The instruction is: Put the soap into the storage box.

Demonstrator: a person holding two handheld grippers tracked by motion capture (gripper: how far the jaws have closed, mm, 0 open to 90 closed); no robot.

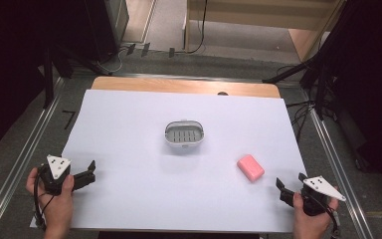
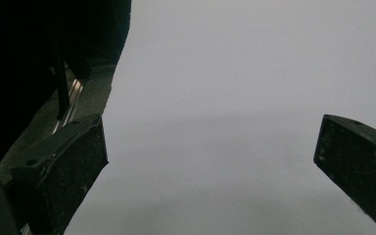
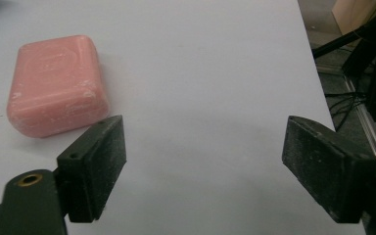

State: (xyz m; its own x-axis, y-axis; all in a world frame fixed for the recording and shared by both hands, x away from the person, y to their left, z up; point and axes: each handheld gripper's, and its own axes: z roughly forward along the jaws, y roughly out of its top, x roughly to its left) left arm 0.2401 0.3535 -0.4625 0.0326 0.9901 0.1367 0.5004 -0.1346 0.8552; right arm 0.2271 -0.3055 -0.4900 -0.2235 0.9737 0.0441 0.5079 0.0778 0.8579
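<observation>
At the near edge, both hands cut off by the frame. Left gripper (image 1: 90,172) jaws spread over bare white sheet (image 1: 129,129); right gripper (image 3: 203,164) jaws apart, nothing between. Pink soap (image 3: 56,83), rounded and scuffed, lies just beyond its left jaw. Farther, grey slotted soap dish (image 1: 184,134) mid-table. Dark room beyond.

This looked like a lab set up for recording. A white sheet (image 1: 129,129) covered the worktop (image 1: 179,85) at the centre of the frame, metal rails (image 1: 25,154) ran along its left and right sides, black drapes (image 1: 10,59) hung at the upper left and right, and cables (image 1: 303,112) trailed over the grey floor (image 1: 179,59) beyond.
</observation>
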